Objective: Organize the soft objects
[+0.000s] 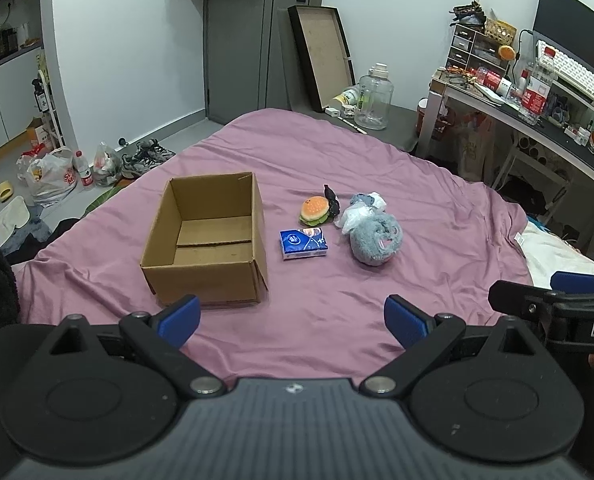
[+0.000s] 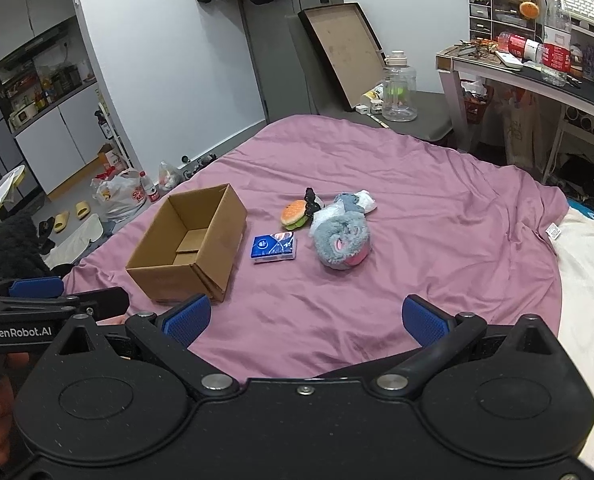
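Note:
An open, empty cardboard box sits on the purple bedsheet. To its right lie a blue tissue pack, a burger plush with a small black item beside it, a grey fluffy plush and a white-and-blue soft bundle behind it. My left gripper hovers open near the bed's front, holding nothing. My right gripper is likewise open and empty; its side shows at the left wrist view's right edge.
A cluttered desk with bottles and a keyboard stands at the right. A clear water jug and a leaning tray are beyond the bed. Bags and shoes litter the floor at the left. A white pillow lies on the right.

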Demonstrator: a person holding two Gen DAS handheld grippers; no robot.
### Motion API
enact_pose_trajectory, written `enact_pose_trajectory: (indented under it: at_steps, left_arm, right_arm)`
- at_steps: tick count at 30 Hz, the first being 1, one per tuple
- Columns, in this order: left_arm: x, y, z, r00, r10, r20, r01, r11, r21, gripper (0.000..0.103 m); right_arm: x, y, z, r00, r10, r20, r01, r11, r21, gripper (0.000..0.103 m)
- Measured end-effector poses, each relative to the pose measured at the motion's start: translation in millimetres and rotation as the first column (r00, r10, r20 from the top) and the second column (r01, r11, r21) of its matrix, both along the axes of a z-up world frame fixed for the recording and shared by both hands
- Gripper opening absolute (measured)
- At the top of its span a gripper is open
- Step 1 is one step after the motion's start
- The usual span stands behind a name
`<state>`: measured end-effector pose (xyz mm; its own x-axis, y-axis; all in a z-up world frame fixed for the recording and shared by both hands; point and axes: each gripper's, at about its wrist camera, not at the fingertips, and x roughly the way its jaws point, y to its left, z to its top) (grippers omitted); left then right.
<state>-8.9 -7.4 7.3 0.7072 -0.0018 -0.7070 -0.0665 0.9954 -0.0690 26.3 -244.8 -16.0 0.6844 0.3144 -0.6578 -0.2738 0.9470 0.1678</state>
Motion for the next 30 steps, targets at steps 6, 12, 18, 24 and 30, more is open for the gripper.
enact_pose_trajectory:
  at_steps: [6, 12, 18, 24, 30]
  left_arm:
    - [-2, -3, -2, 1.000, -0.004, 0.008, 0.004, 1.000, 0.000, 0.098]
    - [1, -6, -7, 1.000, -0.004, 0.013, 0.004, 1.000, 0.005, 0.098]
    - [11, -2, -15, 1.000, 0.005, 0.019, -0.004, 1.000, -0.021, 0.098]
    - [29, -10, -25, 1.000, -0.006, 0.017, 0.006, 1.000, -0.011, 0.098]
    - [50, -16, -38, 1.000, -0.012, -0.007, 0.011, 1.000, -0.028, 0.097]
  right_arm:
    - [3, -2, -7, 1.000, -0.008, -0.007, 0.008, 1.000, 0.003, 0.103]
    - [8, -3, -13, 1.000, -0.020, -0.007, 0.020, 1.000, 0.018, 0.103]
    - [18, -8, -26, 0.999, -0.036, -0.008, 0.036, 0.998, 0.053, 0.103]
    - [34, -16, -39, 0.998, -0.055, -0.014, 0.056, 0.995, 0.079, 0.103]
    - [54, -27, -53, 0.995, -0.089, -0.033, 0.093, 0.989, 0.116, 0.103]
